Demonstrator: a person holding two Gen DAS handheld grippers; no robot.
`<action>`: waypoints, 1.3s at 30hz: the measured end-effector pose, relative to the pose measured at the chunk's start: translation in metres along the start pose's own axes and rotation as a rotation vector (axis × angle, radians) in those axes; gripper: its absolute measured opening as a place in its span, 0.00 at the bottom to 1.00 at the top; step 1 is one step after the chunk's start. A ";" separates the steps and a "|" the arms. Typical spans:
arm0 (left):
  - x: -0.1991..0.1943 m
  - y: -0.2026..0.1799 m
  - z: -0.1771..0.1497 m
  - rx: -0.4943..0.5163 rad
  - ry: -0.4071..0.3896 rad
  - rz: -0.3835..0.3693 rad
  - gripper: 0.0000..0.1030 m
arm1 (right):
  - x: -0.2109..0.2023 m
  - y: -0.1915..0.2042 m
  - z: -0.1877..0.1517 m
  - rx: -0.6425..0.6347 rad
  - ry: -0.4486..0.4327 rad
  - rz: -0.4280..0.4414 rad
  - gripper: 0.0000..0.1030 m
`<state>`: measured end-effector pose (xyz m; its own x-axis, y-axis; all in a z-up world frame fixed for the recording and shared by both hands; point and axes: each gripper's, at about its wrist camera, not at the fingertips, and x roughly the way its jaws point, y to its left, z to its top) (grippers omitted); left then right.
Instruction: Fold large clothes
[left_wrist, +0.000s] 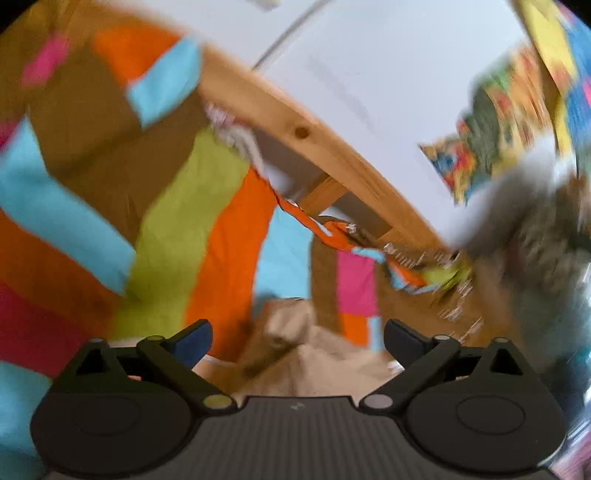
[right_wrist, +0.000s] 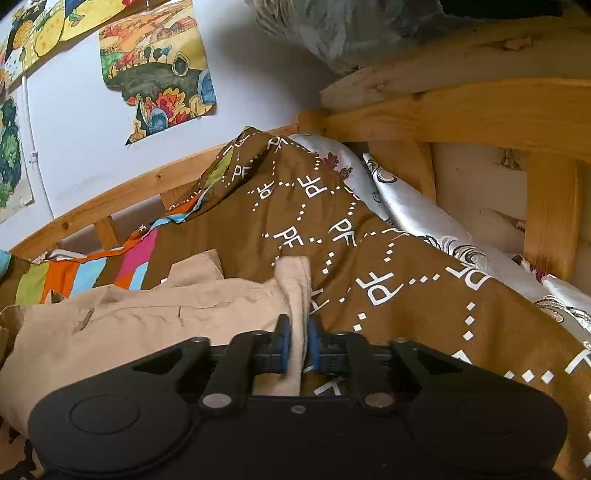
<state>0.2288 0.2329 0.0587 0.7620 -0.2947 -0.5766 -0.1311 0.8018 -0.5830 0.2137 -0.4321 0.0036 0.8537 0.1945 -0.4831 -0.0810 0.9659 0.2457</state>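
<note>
A beige garment (right_wrist: 147, 314) lies rumpled on a brown bedspread (right_wrist: 388, 258) printed with white letters. My right gripper (right_wrist: 295, 341) is shut on a folded edge of the beige garment, which rises between its blue pads. In the blurred left wrist view, my left gripper (left_wrist: 297, 338) stands open above a bunched part of the beige garment (left_wrist: 295, 354), with nothing between its fingers. Under that lies the multicoloured striped bedspread (left_wrist: 184, 221).
A wooden bed rail (left_wrist: 314, 147) runs along a white wall (right_wrist: 92, 129) hung with colourful pictures (right_wrist: 159, 66). A wooden headboard (right_wrist: 480, 110) and a silvery patterned pillow (right_wrist: 424, 210) stand to the right. A grey fuzzy thing (left_wrist: 535, 240) sits at the left view's right edge.
</note>
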 end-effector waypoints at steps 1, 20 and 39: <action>-0.005 -0.009 -0.008 0.073 -0.010 0.037 0.99 | -0.002 0.000 0.001 0.007 -0.003 0.002 0.23; -0.004 0.004 -0.092 0.171 -0.084 0.332 0.16 | 0.000 0.003 -0.008 -0.016 -0.010 -0.046 0.08; -0.033 0.035 -0.153 0.062 -0.039 0.197 0.28 | -0.053 0.001 -0.026 0.174 0.153 0.010 0.50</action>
<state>0.1016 0.1912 -0.0301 0.7497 -0.1096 -0.6526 -0.2418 0.8726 -0.4243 0.1544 -0.4367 0.0074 0.7641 0.2406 -0.5985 0.0122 0.9223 0.3863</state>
